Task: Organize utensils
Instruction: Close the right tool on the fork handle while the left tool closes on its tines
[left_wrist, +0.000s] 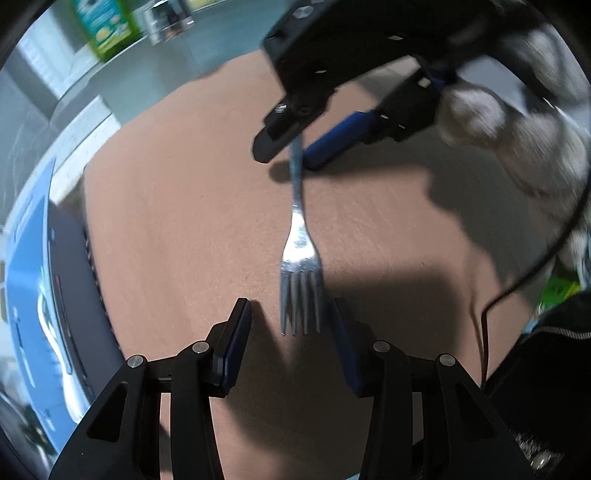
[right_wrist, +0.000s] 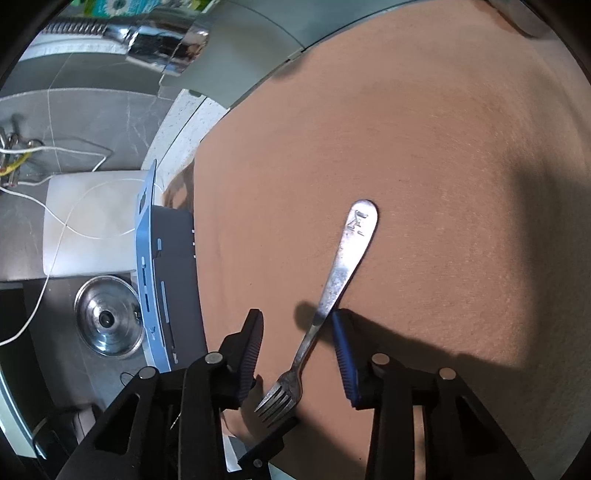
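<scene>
A metal fork (left_wrist: 300, 254) lies on the brown mat (left_wrist: 192, 206), its tines pointing toward my left gripper. My left gripper (left_wrist: 291, 317) is open, its fingers either side of the tines, just above the mat. My right gripper (left_wrist: 295, 151) shows at the far end, open around the fork's handle. In the right wrist view the fork (right_wrist: 332, 288) runs diagonally between the open fingers of the right gripper (right_wrist: 297, 325); the handle end lies beyond them and the tines sit low near the gripper body. A finger of the left gripper shows at the bottom edge.
A blue and grey utensil tray (right_wrist: 162, 280) stands at the mat's left edge, over the sink. The sink holds a steel drain (right_wrist: 107, 321), a white board (right_wrist: 88, 225) and a chrome faucet (right_wrist: 166, 48). A green carton (left_wrist: 105, 26) stands at the back.
</scene>
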